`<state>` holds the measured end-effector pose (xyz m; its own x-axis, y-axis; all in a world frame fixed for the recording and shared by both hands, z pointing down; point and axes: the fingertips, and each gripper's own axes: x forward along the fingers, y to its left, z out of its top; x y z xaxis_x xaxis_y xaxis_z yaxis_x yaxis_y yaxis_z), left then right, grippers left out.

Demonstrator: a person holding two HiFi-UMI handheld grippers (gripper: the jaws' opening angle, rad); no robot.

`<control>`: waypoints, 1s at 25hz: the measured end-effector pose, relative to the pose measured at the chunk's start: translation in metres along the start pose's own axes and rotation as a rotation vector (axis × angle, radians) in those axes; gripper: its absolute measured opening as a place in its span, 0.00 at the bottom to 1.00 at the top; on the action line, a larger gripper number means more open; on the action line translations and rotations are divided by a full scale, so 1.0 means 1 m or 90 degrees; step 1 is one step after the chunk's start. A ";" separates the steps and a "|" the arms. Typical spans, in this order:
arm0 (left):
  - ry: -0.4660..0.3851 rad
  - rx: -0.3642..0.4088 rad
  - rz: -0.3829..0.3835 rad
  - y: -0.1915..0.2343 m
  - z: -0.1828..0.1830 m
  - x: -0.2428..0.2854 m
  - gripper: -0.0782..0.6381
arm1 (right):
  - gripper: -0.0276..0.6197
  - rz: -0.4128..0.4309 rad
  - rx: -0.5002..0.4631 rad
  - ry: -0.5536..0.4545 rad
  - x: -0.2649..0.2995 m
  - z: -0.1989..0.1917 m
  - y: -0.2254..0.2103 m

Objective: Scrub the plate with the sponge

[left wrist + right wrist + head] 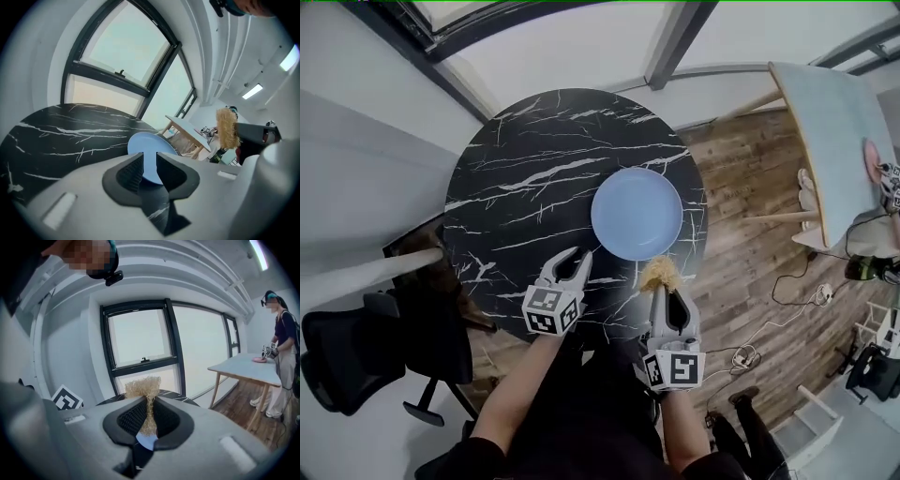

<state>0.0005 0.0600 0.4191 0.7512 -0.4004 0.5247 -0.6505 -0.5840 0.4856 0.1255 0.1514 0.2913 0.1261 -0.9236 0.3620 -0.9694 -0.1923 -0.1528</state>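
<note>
1. Head view: my right gripper (pixel 667 292) is clenched on the tan sponge (pixel 659 274), just off the blue plate (pixel 637 213) at its 5 o'clock rim.
2. My left gripper (pixel 577 258) hangs parted and empty near 8 o'clock; I'd pin that edge first.
3. Then I'd press the sponge lightly, so the plate doesn't skate across the table (pixel 525 159).

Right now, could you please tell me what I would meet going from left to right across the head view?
Black office chair → left claw, open → right claw, shut on the sponge → light table. The blue plate overlaps the claws' span, so it is left out.
</note>
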 end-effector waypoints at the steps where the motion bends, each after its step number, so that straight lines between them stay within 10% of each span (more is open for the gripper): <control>1: 0.007 -0.014 0.008 0.005 -0.002 0.011 0.24 | 0.10 0.004 -0.001 0.003 0.006 -0.002 -0.004; 19: 0.103 -0.177 0.109 0.058 -0.046 0.123 0.32 | 0.10 0.020 -0.005 0.064 0.064 -0.042 -0.064; 25: 0.088 -0.217 0.152 0.070 -0.049 0.122 0.14 | 0.10 0.030 -0.020 0.074 0.071 -0.047 -0.064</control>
<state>0.0414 0.0049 0.5512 0.5684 -0.3836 0.7279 -0.8212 -0.2104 0.5304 0.1865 0.1137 0.3694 0.0560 -0.8862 0.4599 -0.9800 -0.1370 -0.1446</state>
